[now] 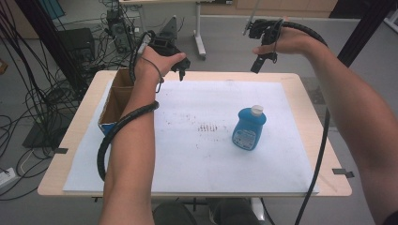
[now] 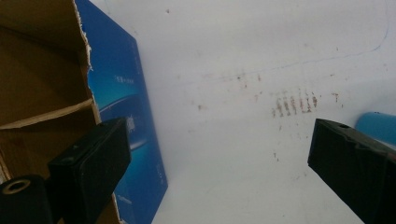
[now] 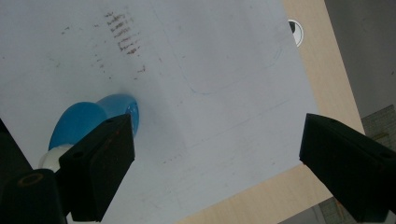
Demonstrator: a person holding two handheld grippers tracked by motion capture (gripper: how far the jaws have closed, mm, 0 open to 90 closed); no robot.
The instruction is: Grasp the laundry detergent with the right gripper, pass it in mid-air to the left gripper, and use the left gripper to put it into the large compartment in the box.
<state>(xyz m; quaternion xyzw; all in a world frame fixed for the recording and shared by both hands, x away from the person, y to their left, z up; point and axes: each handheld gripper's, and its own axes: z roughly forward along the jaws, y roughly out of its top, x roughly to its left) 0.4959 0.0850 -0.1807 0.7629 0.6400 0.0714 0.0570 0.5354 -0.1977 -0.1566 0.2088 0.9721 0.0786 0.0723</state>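
- Two grippers hover above the table's far edge, both with jaws wide apart and empty.
- Left gripper (image 1: 180,68) hangs beside the cardboard box (image 1: 115,101); its own view reveals the box's blue side.
- Right gripper (image 1: 263,58) is raised well behind the blue bottle (image 1: 248,127), which stands upright on the white sheet (image 1: 187,154).

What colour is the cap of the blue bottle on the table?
The cap of the bottle is white; the high view shows it best.

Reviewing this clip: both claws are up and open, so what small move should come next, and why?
Probably lower the right claw toward the blue bottle. It stands upright and untouched on the white sheet, nearer that hand, whose jaws stand apart with nothing between them.
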